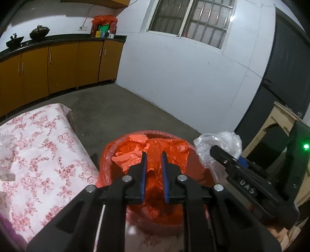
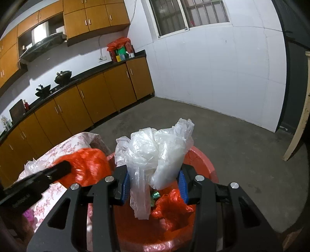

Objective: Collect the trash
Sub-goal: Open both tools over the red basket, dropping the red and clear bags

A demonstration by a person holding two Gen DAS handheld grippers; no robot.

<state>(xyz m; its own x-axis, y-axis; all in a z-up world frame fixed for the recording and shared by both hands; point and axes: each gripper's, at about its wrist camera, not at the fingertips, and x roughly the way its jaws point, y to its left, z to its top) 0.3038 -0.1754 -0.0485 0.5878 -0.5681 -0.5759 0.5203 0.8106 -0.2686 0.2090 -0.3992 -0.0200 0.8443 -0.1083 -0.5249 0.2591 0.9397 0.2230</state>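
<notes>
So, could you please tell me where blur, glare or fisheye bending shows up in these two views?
Left wrist view: the white wall bows from fisheye distortion, with a small glare spot on the window and dark corners. Right wrist view: the left gripper and the orange bag behind it are motion-blurred, while the clear plastic bag in the right gripper looks sharp.

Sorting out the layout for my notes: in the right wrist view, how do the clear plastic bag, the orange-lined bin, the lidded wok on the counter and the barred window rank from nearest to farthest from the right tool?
1. Clear plastic bag, between the right tool's fingers.
2. Orange-lined bin, directly below.
3. Lidded wok, on the counter, far left.
4. Barred window, top, on the far wall.
</notes>
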